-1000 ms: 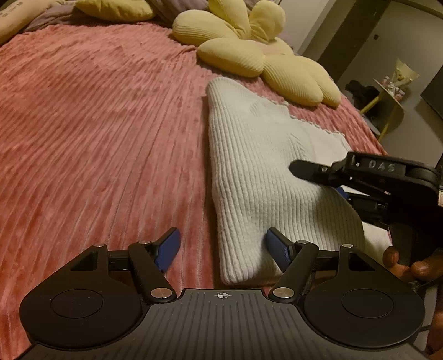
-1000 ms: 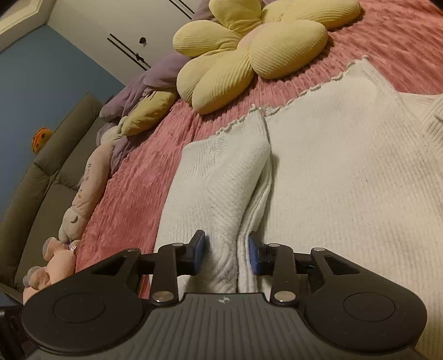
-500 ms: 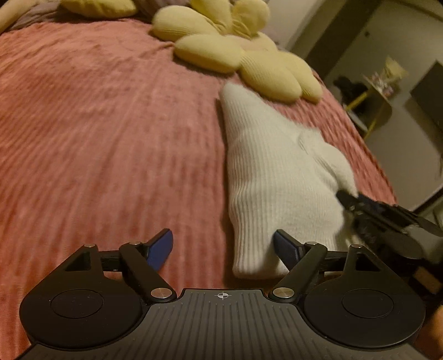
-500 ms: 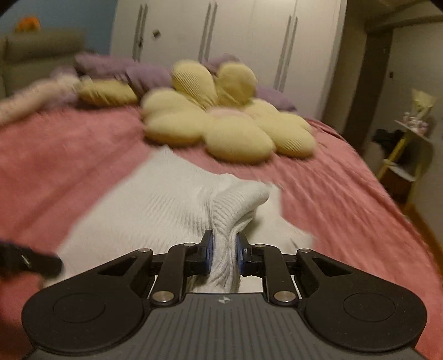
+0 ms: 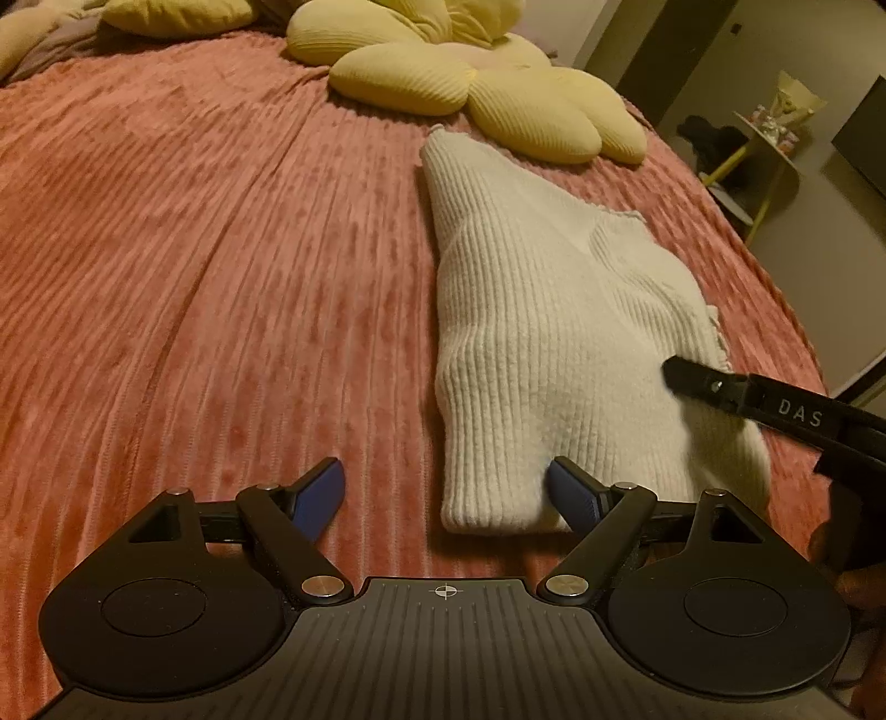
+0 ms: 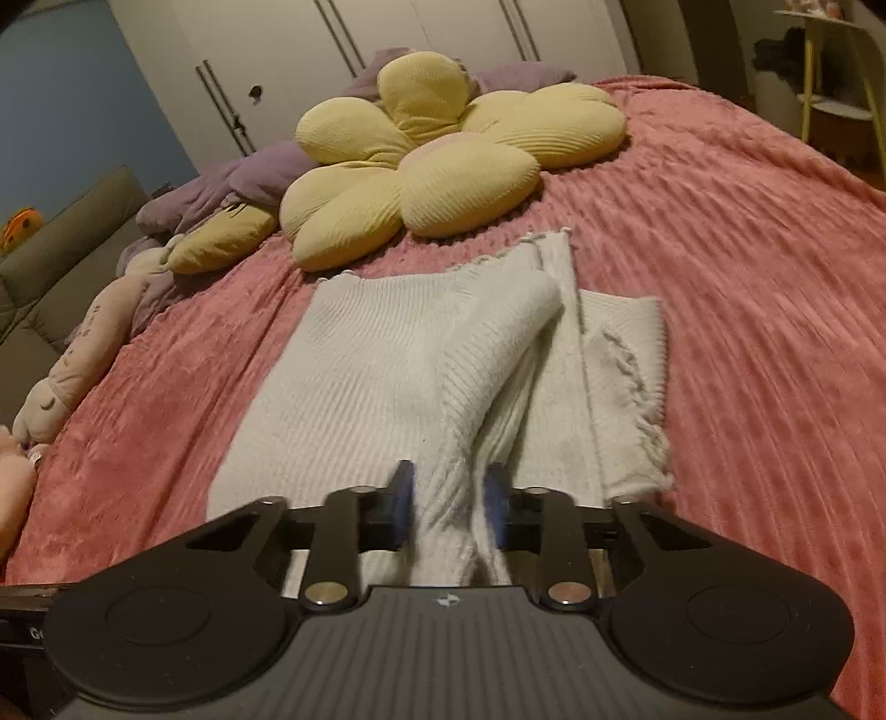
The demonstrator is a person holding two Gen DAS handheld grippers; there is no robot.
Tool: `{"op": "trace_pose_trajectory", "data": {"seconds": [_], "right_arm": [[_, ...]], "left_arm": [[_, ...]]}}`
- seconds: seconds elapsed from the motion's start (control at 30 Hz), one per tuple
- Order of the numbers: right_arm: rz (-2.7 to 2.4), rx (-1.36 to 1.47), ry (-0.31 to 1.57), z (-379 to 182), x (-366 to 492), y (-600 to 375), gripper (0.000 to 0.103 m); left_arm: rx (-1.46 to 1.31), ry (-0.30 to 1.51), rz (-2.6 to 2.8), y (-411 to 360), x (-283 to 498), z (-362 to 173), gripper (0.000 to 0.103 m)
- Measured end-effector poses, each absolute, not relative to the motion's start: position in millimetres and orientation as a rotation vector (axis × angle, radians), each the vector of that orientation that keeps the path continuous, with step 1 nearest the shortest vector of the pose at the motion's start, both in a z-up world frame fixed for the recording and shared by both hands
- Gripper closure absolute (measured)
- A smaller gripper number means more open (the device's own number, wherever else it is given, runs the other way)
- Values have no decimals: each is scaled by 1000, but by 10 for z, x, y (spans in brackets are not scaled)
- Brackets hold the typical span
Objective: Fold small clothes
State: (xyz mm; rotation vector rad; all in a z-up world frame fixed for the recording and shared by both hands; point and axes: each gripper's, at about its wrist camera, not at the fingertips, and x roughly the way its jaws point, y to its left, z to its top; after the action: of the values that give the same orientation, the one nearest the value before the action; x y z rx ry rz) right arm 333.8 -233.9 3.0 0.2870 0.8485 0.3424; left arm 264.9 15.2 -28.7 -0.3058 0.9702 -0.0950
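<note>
Bed (image 6: 747, 232) covered with pink ribbed spread. Yellow flower cushion (image 6: 443, 160) at 12 o'clock, purple bedding (image 6: 260, 177) behind. White wardrobe doors (image 6: 387, 50) beyond. Grey sofa (image 6: 50, 260) at 9 o'clock. Yellow-legged side table (image 5: 769, 149) at 2 o'clock. Lighting dim, warm.

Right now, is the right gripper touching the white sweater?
Touching. In the right wrist view a bunched ridge of the white sweater runs between the right gripper fingers; its jaws are opening, yet the fabric fills the space between the pads.

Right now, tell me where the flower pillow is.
The flower pillow lies on the pink bedspread, just beyond the white sweater's far edge.
</note>
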Motion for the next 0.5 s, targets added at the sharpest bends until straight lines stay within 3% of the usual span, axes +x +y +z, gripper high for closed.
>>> {"op": "trace_pose_trajectory", "data": {"seconds": [0.07,0.23,0.4,0.5], "right_arm": [[311,151,797,124,3273,-2236,88],[154,-113,611,265,3029,-2082,90],[117,-249,645,-133,3073,-2067,89],[146,-139,671,-20,3121,-2199,84]], "left_arm": [[-297,966,-94,144,2651,-258,15],[-259,962,-92,89,2671,-227,14],[-256,971,-90,65,2671,-248,14],[-224,959,-80,78,2646,-211,14]]}}
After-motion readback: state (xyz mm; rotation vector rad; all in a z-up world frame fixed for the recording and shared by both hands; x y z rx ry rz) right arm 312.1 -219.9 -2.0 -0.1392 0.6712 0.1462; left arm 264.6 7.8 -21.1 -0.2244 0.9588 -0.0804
